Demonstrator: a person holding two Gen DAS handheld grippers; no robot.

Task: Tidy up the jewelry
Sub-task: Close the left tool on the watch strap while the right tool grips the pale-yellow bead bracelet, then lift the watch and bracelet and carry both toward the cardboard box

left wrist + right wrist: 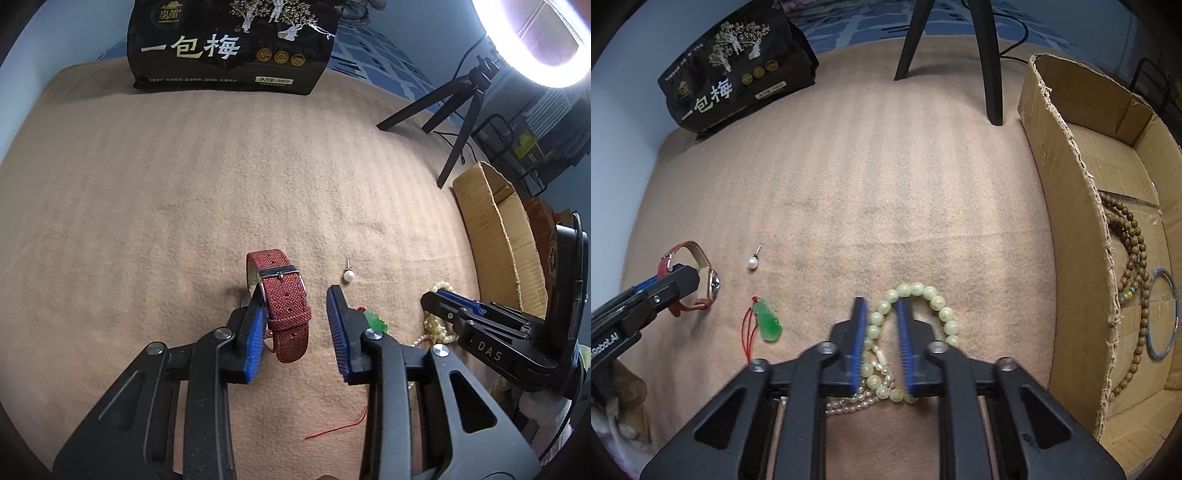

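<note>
A red woven-strap watch (pixel 282 306) stands on the tan cloth between the open jaws of my left gripper (pixel 297 297); the left pad touches the strap. The watch also shows in the right wrist view (pixel 701 277). A pearl stud (pixel 347 275) lies just beyond the right jaw. A green pendant on red cord (pixel 768 321) lies between the two grippers. My right gripper (pixel 881 304) is open over a pale green bead bracelet (pixel 938 306) and a small pearl strand (pixel 857 400), straddling the bracelet's left side. A cardboard box (pixel 1071 206) at the right holds a brown bead string (pixel 1134 243) and a blue bangle (pixel 1161 314).
A black snack bag (pixel 232 48) stands at the cloth's far edge. Black tripod legs (pixel 454 118) and a lit ring light (pixel 532 33) stand at the far right, behind the box. A loose red thread (pixel 340 428) lies near my left gripper.
</note>
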